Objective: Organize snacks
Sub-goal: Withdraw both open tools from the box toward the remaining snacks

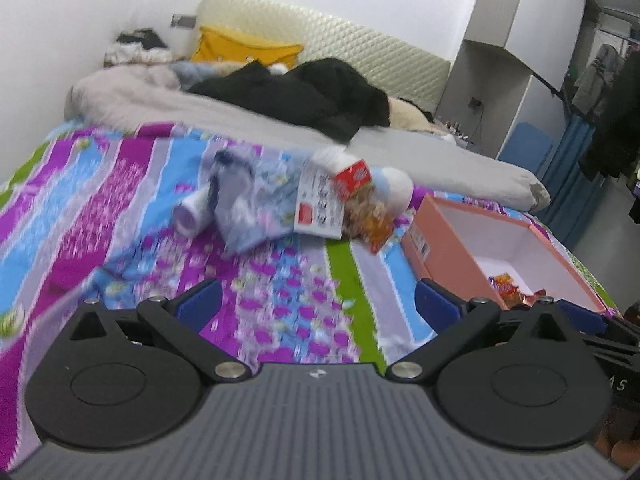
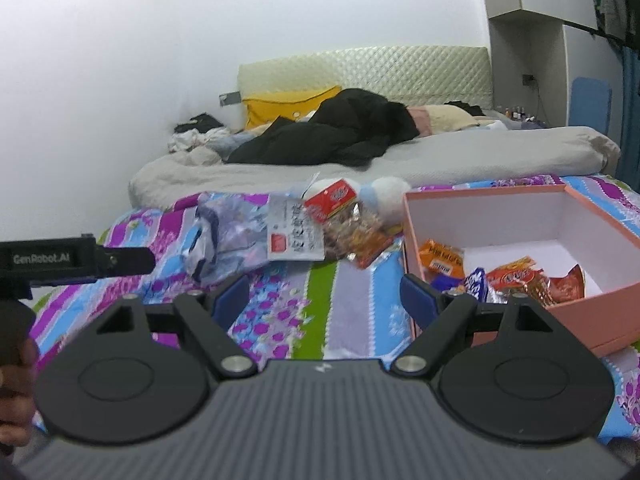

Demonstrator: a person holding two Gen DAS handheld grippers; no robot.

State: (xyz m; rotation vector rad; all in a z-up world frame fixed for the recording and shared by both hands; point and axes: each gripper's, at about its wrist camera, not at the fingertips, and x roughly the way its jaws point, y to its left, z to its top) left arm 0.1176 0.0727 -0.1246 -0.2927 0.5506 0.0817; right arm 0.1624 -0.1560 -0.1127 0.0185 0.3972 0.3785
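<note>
Above the striped bedspread, left tongs and right tongs gape wide, empty.

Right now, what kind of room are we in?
A bedroom, most likely in someone's home. The work surface is a bed with a patterned sheet, backed by a quilted headboard, with a yellow pillow and dark clothes piled near it. Snacks and a pink box sit on the bed.
</note>
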